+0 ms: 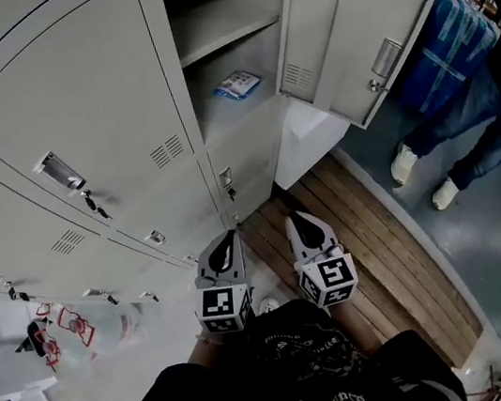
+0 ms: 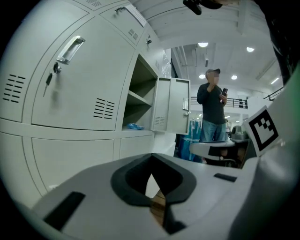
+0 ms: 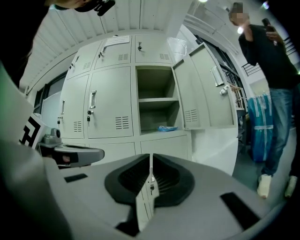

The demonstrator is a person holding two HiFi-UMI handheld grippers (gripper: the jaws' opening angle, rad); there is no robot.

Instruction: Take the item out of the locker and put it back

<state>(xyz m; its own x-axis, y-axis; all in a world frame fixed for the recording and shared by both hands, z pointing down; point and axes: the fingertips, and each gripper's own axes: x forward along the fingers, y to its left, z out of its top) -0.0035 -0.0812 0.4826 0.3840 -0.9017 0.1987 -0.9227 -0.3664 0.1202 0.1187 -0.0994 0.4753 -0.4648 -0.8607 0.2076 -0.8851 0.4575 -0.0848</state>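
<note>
Now left tool (image 1: 229,236) and right tool (image 1: 294,220), closed and empty, point nearly level toward locker (image 1: 221,23).

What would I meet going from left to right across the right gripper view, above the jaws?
The left gripper → closed locker door → blue packet in the open locker → open door → person standing.

Left gripper (image 1: 227,237): held low and close in, pointing forward and slightly downward; jaws closed together, nothing between them.
Right gripper (image 1: 296,220): just beside the left, parallel, same forward and slightly downward pose; jaws closed together, nothing held.
</note>
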